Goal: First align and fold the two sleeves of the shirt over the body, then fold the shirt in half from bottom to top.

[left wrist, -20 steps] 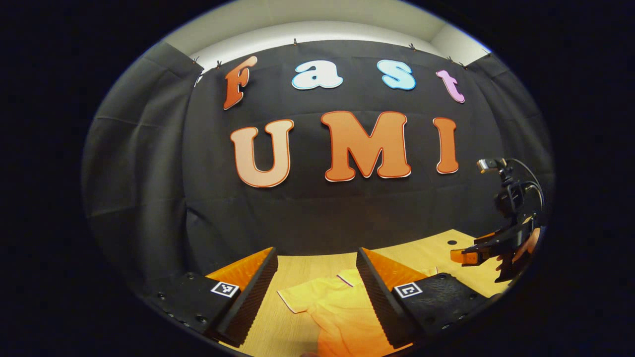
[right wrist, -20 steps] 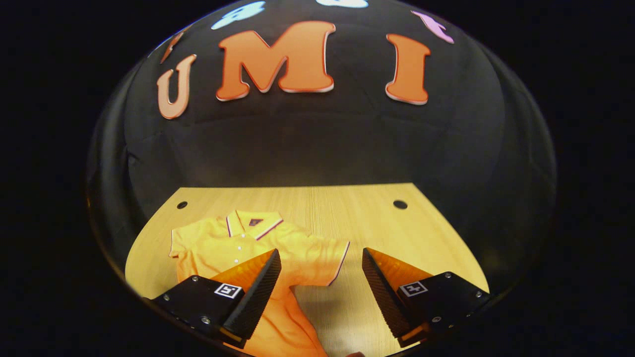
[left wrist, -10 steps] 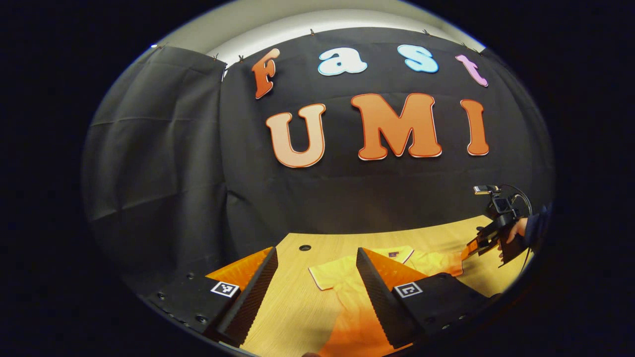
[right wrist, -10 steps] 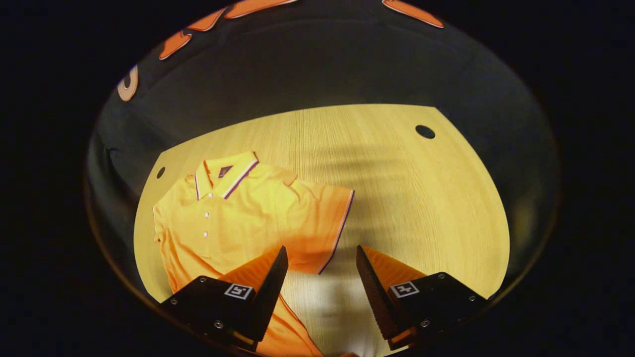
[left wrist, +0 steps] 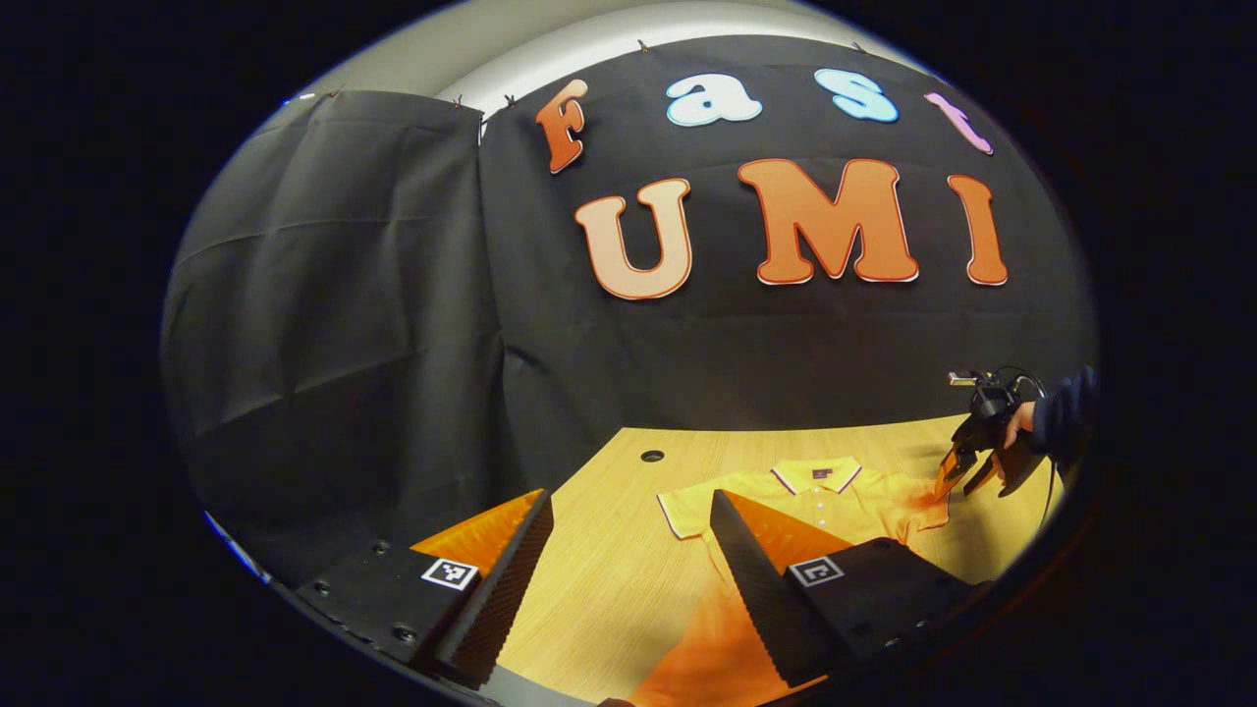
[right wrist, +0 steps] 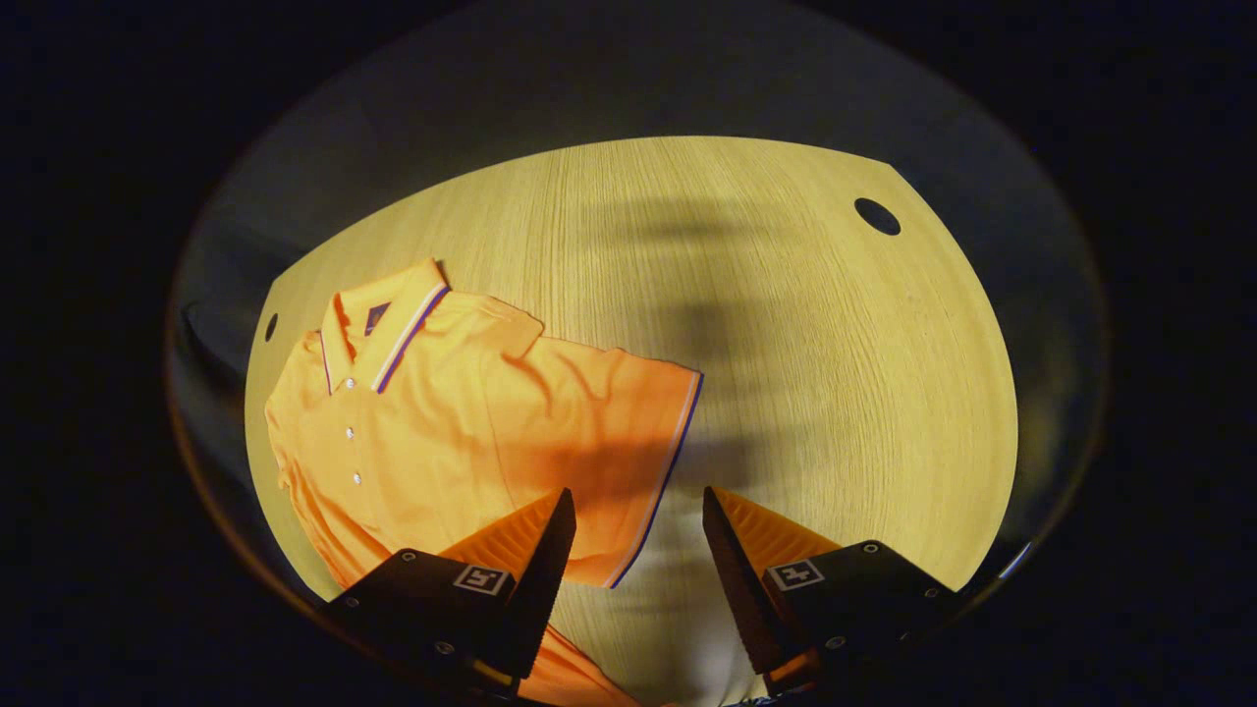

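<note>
Right gripper view, nearest first: right gripper (right wrist: 630,535) spread wide, jaws apart, poised straddling the striped hem of the right sleeve (right wrist: 628,442) of the orange polo shirt (right wrist: 442,422); contact with the cloth not yet evident. Farther off, shirt flat and face up on the wooden table (right wrist: 835,373), collar (right wrist: 388,319) toward the far left, both sleeves spread out, nothing folded.

Left gripper view, near to far: left gripper (left wrist: 633,570) also wide open, holding nothing, raised off the table short of the left sleeve (left wrist: 687,506); beyond it, the same shirt, then the other gripper in a hand (left wrist: 1016,432) at the opposite sleeve.

Judged stage: very start, sleeve fold not begun. Next move likely calls for lowering onto the sleeve hem, pinching a single layer, then carrying it inward across the chest without dragging the body
</note>
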Action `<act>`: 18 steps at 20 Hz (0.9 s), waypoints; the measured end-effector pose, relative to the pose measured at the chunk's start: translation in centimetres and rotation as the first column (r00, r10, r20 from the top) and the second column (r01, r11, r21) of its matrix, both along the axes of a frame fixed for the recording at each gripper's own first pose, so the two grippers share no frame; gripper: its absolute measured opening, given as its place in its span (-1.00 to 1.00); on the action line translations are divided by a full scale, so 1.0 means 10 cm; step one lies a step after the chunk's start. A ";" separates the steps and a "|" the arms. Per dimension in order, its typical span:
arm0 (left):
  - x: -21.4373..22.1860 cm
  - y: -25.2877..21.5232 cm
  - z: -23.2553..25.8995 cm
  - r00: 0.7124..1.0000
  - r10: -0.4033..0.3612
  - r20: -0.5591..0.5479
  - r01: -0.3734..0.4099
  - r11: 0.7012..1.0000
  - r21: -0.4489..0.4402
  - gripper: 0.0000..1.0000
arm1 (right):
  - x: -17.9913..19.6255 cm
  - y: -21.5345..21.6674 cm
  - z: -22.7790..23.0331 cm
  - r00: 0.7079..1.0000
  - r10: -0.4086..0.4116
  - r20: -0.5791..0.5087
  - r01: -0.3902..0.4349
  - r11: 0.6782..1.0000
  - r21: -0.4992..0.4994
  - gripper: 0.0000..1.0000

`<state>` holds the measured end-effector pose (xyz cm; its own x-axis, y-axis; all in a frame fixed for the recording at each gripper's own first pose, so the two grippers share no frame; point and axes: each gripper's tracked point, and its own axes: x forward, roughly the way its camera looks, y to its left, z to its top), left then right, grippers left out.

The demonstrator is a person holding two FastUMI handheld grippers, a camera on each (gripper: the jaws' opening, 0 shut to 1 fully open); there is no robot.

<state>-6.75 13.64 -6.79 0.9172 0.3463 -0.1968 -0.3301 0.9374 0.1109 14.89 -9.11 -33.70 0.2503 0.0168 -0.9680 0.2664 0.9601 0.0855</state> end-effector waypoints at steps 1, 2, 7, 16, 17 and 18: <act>-0.01 -0.01 0.00 1.000 0.002 -0.006 -0.002 1.000 -0.001 0.97 | 0.02 0.01 -0.03 1.000 -0.003 -0.011 0.003 1.000 0.011 0.60; -0.02 -0.01 -0.02 1.000 0.007 -0.011 -0.007 1.000 0.001 0.97 | 0.02 0.03 -0.07 1.000 0.000 -0.024 0.000 1.000 0.022 0.60; 0.01 -0.02 -0.10 0.999 0.023 -0.033 -0.023 1.000 -0.018 0.97 | 0.12 0.05 -0.19 0.998 0.006 -0.062 -0.007 1.000 -0.005 0.10; 0.03 0.03 -0.14 0.999 0.045 -0.024 -0.047 0.997 -0.054 0.97 | 0.26 0.21 0.00 0.999 0.037 -0.005 -0.037 0.997 0.062 -0.82; 0.03 0.04 -0.14 0.999 0.049 -0.025 -0.050 0.997 -0.060 0.98 | 0.29 0.26 0.08 0.999 0.042 0.013 -0.043 0.997 0.065 -0.83; 0.03 0.04 -0.15 0.998 0.051 -0.027 -0.052 0.997 -0.063 0.97 | 0.33 0.29 0.12 0.998 0.055 0.028 -0.057 0.997 0.057 -0.82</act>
